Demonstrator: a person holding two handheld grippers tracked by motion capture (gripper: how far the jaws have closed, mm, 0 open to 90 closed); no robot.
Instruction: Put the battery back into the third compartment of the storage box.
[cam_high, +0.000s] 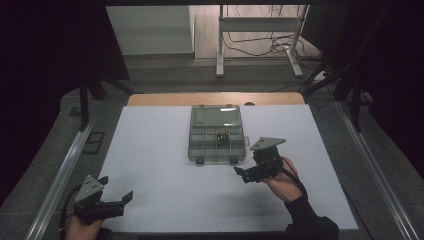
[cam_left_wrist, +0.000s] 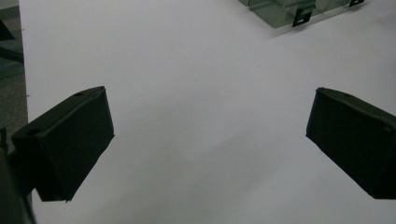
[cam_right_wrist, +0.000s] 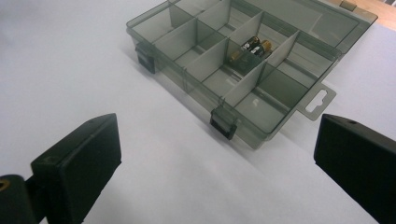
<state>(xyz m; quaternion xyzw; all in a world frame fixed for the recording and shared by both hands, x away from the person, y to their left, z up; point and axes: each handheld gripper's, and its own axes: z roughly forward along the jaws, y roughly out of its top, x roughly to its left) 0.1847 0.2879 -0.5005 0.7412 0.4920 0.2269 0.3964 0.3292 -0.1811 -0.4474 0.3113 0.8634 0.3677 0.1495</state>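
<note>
My right gripper (cam_high: 246, 173), jaws wide and empty, sits just beside the open compartment box (cam_high: 217, 134) holding batteries (cam_right_wrist: 251, 47); left gripper (cam_high: 116, 196), equally agape, waits well clear.

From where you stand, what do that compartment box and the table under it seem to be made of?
The box looks like smoky, see-through hard plastic: its dividers and the batteries show through its glossy walls. The table top looks like a matt white board, smooth and without glare; the bare strip at its far edge looks like wood.
</note>
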